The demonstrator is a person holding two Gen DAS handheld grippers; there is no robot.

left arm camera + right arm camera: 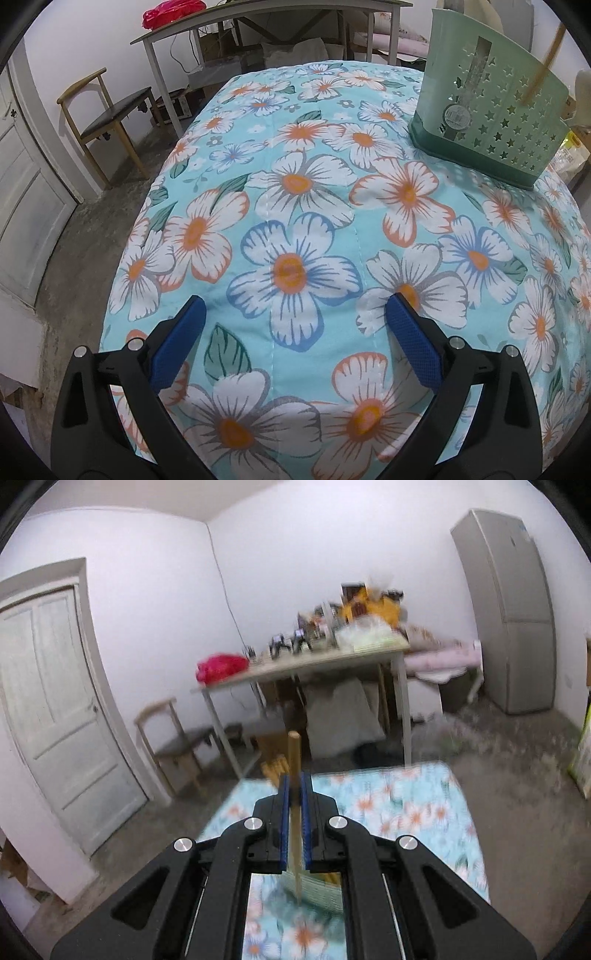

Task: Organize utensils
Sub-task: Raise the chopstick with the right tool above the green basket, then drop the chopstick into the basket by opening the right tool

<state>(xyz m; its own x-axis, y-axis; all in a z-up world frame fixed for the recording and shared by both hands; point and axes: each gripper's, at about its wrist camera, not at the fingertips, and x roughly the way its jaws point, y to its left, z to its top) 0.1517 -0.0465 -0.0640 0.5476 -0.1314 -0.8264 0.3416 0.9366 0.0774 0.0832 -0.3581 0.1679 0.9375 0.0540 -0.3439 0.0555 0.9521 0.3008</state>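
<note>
The left gripper hangs over the bench with its jaws spread as wide as they go, nothing between them and nothing touching them; its textured blue pads sit on black plastic arms with silver rivets. Beneath it lies a quilted cloth in pale turquoise, printed with large white flowers with orange centres and orange or blue outlines, which covers the whole bench top. Near the far right corner of the bench stands a green plastic utensil holder, light green above a darker green base, its curved wall pierced with star-shaped holes and bearing a label strip down the front. A pale wooden stick, blurred, shows slanting above the holder's right side in the left wrist view. The right gripper has its jaws closed on a slim, round wooden chopstick, held upright between the ribbed blue pads, its blunt top end standing above them and its lower end running down behind the gripper body. The right wrist view is smeared by motion; below the gripper a pale green shape with more wooden sticks shows, too blurred to tell clearly. Beyond the bench stand a grey table crowded with things, a wooden chair and a white panelled door.
</note>
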